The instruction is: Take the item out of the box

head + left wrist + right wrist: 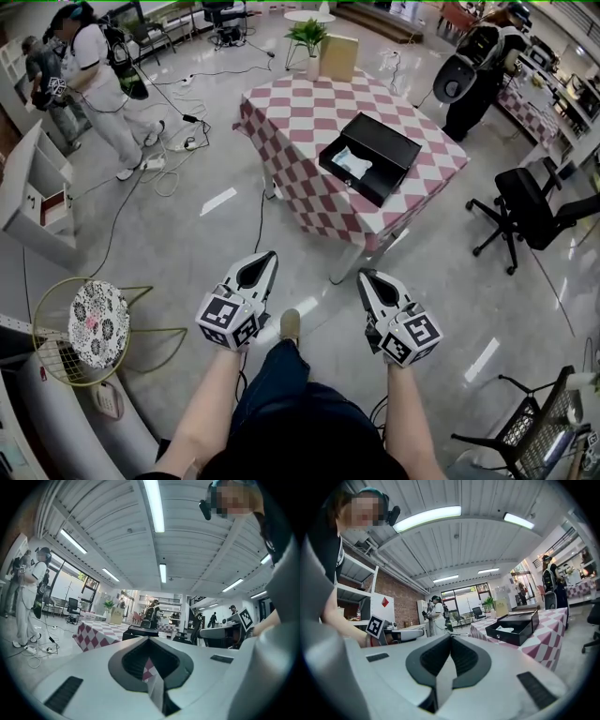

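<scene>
A black box (370, 155) lies open on the red-and-white checked table (309, 112), lid raised at the far side. A white and pale blue item (353, 161) rests inside it. Both grippers hang over the floor well short of the table, pointing level toward it. My left gripper (267, 255) is shut with nothing in it, and my right gripper (364, 275) is shut and empty too. In the left gripper view my left gripper (149, 638) faces the box (143, 631). In the right gripper view my right gripper (451, 636) has the box (513, 627) and its item (505, 629) ahead to the right.
A potted plant (308, 37) and a tan board (338, 56) stand at the table's far edge. Cables (178, 141) trail over the floor at left, near two people (94, 80). A black office chair (530, 211) is at right, a round wire stool (94, 328) at left.
</scene>
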Demonstrator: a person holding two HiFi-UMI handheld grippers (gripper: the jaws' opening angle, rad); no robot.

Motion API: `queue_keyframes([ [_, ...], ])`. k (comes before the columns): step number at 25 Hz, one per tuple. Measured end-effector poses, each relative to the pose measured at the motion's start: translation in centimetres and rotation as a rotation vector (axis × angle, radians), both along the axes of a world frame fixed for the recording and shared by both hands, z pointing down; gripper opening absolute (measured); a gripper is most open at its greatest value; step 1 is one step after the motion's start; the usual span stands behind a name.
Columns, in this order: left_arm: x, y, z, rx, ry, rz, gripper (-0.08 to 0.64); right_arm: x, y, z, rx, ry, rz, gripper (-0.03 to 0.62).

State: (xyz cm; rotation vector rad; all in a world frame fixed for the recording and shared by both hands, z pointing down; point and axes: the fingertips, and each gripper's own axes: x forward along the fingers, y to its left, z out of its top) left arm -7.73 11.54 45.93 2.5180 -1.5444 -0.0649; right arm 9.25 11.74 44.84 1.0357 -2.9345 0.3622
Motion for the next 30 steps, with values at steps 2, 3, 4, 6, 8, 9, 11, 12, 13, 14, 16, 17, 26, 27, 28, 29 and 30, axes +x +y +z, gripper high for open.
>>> queue_keyframes([
  [2, 0.2, -1.2, 0.1, -0.001, 0.002, 0.008, 0.003, 0.2, -1.1, 0.0, 0.001, -0.001, 0.008, 0.005],
  [3, 0.3, -1.9, 0.1, -0.002, 0.003, 0.010, 0.003, 0.3, -1.7, 0.1, 0.000, -0.003, 0.012, 0.005],
  [4, 0.3, -2.6, 0.1, -0.003, 0.004, 0.013, 0.003, 0.4, -2.3, 0.1, -0.002, -0.004, 0.016, 0.005],
  [6, 0.5, -3.9, 0.1, -0.003, 0.004, 0.020, 0.003, 0.6, -3.4, 0.0, -0.003, 0.000, 0.020, 0.005],
  [8, 0.7, -5.4, 0.0, 0.000, 0.003, 0.029, 0.003, 0.7, -4.8, 0.0, -0.003, 0.005, 0.027, 0.005],
  [9, 0.7, -6.2, 0.0, -0.001, 0.003, 0.032, 0.003, 0.8, -5.5, 0.0, -0.004, 0.007, 0.031, 0.005],
  [11, 0.8, -7.9, 0.3, -0.009, 0.001, 0.036, 0.003, 0.9, -7.1, 0.1, -0.007, 0.010, 0.037, 0.005],
  [12, 0.9, -8.7, 0.4, -0.014, 0.000, 0.037, 0.003, 0.9, -7.9, 0.1, -0.008, 0.011, 0.038, 0.005],
  [13, 1.0, -9.6, 0.4, -0.016, 0.000, 0.040, 0.003, 1.0, -8.7, 0.1, -0.009, 0.012, 0.039, 0.005],
  [14, 1.1, -10.5, 0.4, -0.017, -0.001, 0.045, 0.003, 1.1, -9.5, 0.1, -0.010, 0.012, 0.041, 0.005],
  [16, 1.3, -12.2, 0.3, -0.015, -0.003, 0.059, 0.003, 1.2, -11.1, 0.1, -0.014, 0.009, 0.049, 0.005],
  [17, 1.4, -13.1, 0.2, -0.015, -0.004, 0.066, 0.003, 1.2, -11.9, 0.0, -0.017, 0.006, 0.053, 0.005],
  [26, 1.3, -19.4, 0.0, -0.020, -0.010, 0.109, 0.003, 0.6, -17.6, 0.3, -0.034, 0.000, 0.086, 0.005],
  [27, 1.2, -20.0, 0.1, -0.022, -0.009, 0.111, 0.003, 0.4, -18.2, 0.3, -0.036, -0.001, 0.089, 0.005],
  [28, 1.0, -20.6, 0.2, -0.024, -0.008, 0.113, 0.003, 0.2, -18.8, 0.3, -0.036, -0.002, 0.091, 0.005],
  [29, 0.9, -21.2, 0.4, -0.027, -0.006, 0.115, 0.003, 0.0, -19.4, 0.3, -0.036, -0.001, 0.093, 0.005],
  [30, 0.7, -21.9, 0.5, -0.029, -0.006, 0.117, 0.003, -0.2, -19.9, 0.4, -0.036, 0.000, 0.096, 0.006],
])
